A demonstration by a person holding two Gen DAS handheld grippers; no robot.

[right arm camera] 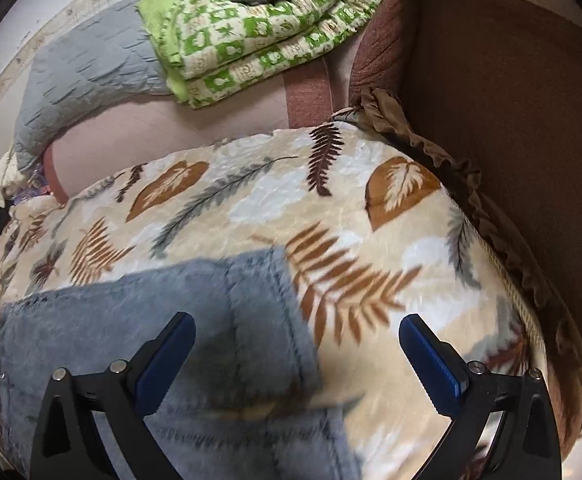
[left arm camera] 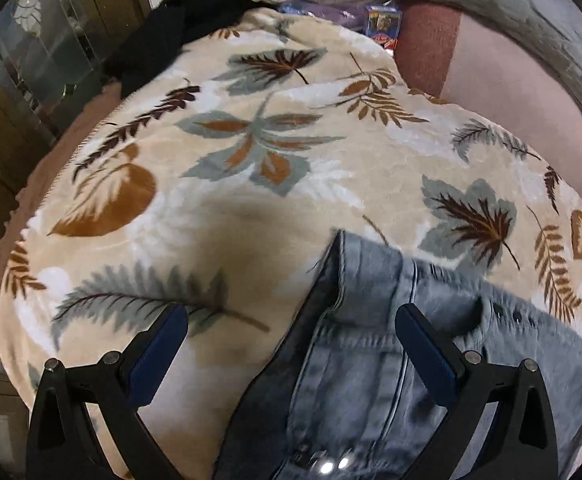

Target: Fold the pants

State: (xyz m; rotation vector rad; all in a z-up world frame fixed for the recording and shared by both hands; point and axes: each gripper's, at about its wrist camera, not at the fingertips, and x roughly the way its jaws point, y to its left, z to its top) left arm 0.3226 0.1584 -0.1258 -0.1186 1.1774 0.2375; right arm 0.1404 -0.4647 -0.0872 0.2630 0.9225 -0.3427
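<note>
Light blue denim pants [left arm camera: 371,368] lie on a cream blanket with a leaf print [left arm camera: 227,200]. In the left wrist view the waistband end with its button and fly lies under my left gripper [left arm camera: 291,318], which is open and hovers over the pants' left edge, its right finger [left arm camera: 423,344] above the denim. In the right wrist view the pants [right arm camera: 151,320] fill the lower left. My right gripper [right arm camera: 297,328] is open above their right edge, its left finger [right arm camera: 171,350] over the denim and the other over the blanket [right arm camera: 371,240].
A black garment [left arm camera: 163,36] lies at the blanket's far left corner. A folded green and white quilt [right arm camera: 259,36] and a grey quilt [right arm camera: 87,72] lie at the back of the bed. A brown headboard [right arm camera: 511,120] rises on the right. A wooden door [left arm camera: 7,120] stands at left.
</note>
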